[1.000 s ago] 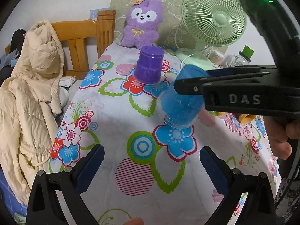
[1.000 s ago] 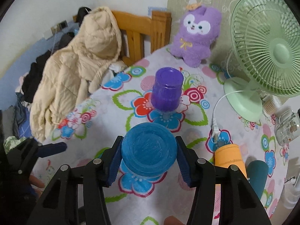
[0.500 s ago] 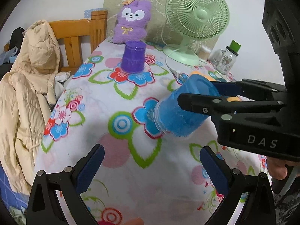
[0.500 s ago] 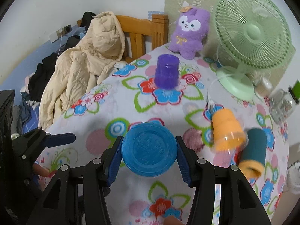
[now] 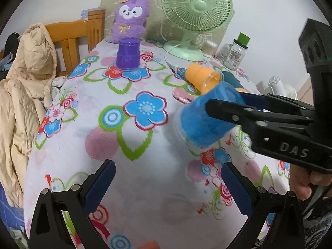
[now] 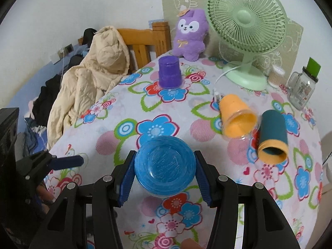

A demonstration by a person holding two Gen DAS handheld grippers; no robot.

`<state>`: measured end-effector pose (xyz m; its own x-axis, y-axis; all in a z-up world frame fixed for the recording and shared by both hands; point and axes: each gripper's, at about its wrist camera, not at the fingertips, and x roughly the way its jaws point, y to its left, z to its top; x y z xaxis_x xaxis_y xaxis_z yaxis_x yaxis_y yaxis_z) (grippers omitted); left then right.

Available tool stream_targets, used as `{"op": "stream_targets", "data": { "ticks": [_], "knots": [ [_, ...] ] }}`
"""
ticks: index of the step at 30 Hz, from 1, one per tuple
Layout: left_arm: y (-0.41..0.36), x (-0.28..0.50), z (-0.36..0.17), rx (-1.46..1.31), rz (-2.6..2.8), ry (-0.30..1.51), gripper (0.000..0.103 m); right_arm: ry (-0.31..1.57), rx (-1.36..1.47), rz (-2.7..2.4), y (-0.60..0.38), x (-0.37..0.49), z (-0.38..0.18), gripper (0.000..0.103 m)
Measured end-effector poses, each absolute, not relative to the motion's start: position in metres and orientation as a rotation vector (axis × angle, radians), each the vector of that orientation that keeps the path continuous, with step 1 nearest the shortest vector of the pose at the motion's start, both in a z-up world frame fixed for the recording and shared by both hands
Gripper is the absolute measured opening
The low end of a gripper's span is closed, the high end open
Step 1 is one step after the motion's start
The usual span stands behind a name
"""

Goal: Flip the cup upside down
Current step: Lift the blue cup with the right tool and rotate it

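Right gripper (image 6: 165,178) is clamped on the blue cup (image 6: 165,169), its 2 blue pads pressing the cup's sides, and it holds the cup tilted off the floral tablecloth (image 6: 145,105) with the closed base toward the right wrist camera and the rim angled down toward the cloth; the left gripper (image 5: 166,183) hangs nearby with its fingers spread apart and nothing between them. Judging by that tilt, the flip looks mostly turned but not finished, since the rim is not yet set flat. Farther back, an orange cup (image 6: 236,117) and a teal cup (image 6: 272,132) lie on their sides, and a purple cup (image 6: 169,72) stands upside down.
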<state>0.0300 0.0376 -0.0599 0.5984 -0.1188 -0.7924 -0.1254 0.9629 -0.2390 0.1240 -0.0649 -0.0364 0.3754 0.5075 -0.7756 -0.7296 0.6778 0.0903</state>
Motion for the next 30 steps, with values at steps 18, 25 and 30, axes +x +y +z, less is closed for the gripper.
{"op": "stream_targets", "data": {
  "ticks": [18,25,30],
  "knots": [
    [0.029,0.006,-0.073,-0.305,0.028,0.969,0.103,0.871,-0.237,0.807,-0.099,0.089,-0.065,0.057],
    [0.010,0.004,-0.077,-0.262,-0.005,0.992,0.103,0.918,-0.263,0.744,-0.127,0.072,-0.083,0.057],
    [-0.003,0.001,-0.074,-0.241,-0.010,0.994,0.103,0.923,-0.232,0.725,-0.141,0.066,-0.083,0.058]
  ]
}}
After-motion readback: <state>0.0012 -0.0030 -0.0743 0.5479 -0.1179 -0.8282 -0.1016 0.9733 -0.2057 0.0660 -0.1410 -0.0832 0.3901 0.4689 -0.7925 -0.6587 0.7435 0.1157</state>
